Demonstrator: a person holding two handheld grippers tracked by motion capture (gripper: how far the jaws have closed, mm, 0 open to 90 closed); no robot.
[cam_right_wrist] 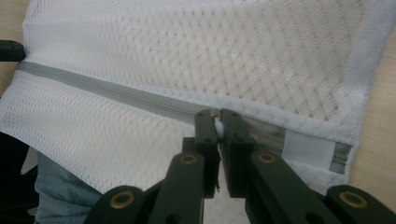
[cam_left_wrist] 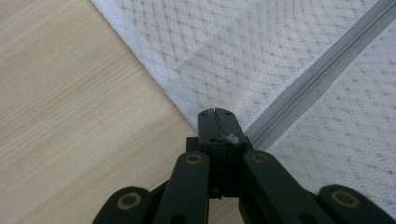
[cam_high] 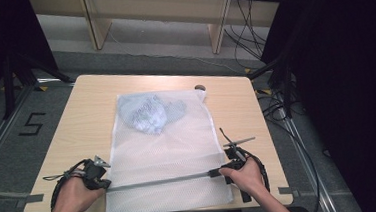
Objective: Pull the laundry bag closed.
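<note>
White mesh laundry bag (cam_high: 166,152) lies flat on the tabletop (cam_high: 81,118), a pale garment (cam_high: 149,113) inside at its far end. The left tongs (cam_left_wrist: 215,114) are clamped on the bag's corner where the grey zipper (cam_high: 161,181) begins; the right tongs (cam_right_wrist: 218,122) pinch the white zipper pull (cam_right_wrist: 218,127) near the opposite end. The zipping step looks nearly finished. Next, the pull likely needs seating at the end stop while the left keeps tension.

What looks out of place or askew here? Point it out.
The white mesh laundry bag hangs over the near edge of the light wooden table rather than lying fully on it. Its grey zipper runs slightly slanted. The pale blue garment inside sits bunched at the far end. Nothing looks damaged.
</note>
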